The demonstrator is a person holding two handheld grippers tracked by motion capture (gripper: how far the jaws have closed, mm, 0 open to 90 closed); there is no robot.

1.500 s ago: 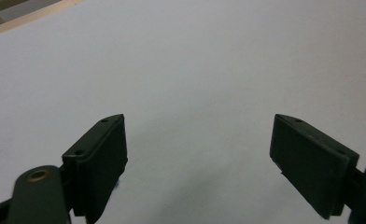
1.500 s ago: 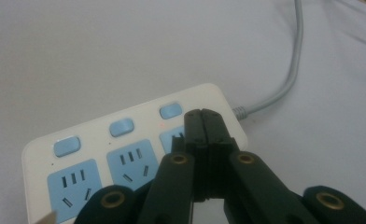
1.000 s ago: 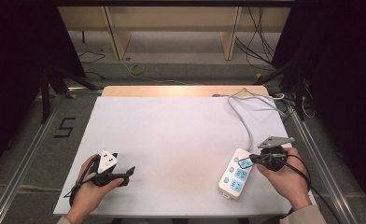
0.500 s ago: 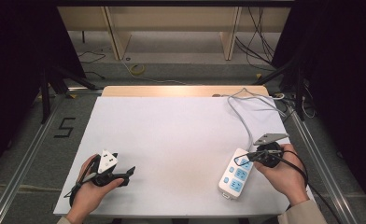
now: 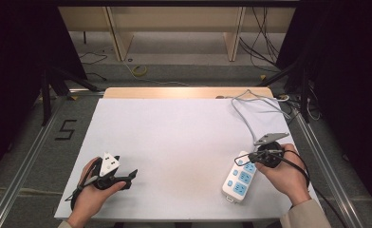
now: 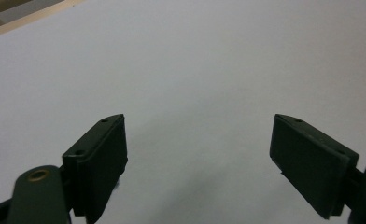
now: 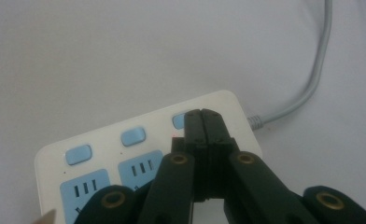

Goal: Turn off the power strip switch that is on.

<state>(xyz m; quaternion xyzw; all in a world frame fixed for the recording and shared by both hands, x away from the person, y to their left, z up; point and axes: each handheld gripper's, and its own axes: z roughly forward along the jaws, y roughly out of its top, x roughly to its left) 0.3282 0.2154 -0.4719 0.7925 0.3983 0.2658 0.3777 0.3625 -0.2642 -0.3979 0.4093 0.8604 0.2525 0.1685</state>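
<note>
right tongs (image 7: 203,116) were pressed together right over the strip's (image 5: 238,178) end switch (image 7: 180,121), left tongs (image 6: 197,154) spread, idle far across the desk (image 5: 174,142).

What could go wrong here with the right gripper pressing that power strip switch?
The right gripper, jaws shut, sits at the edge of the blue switch nearest the cord, so it might slip off and miss. The power strip lies loose on the table, and the left gripper is open and far away, so a push may slide the strip.
</note>
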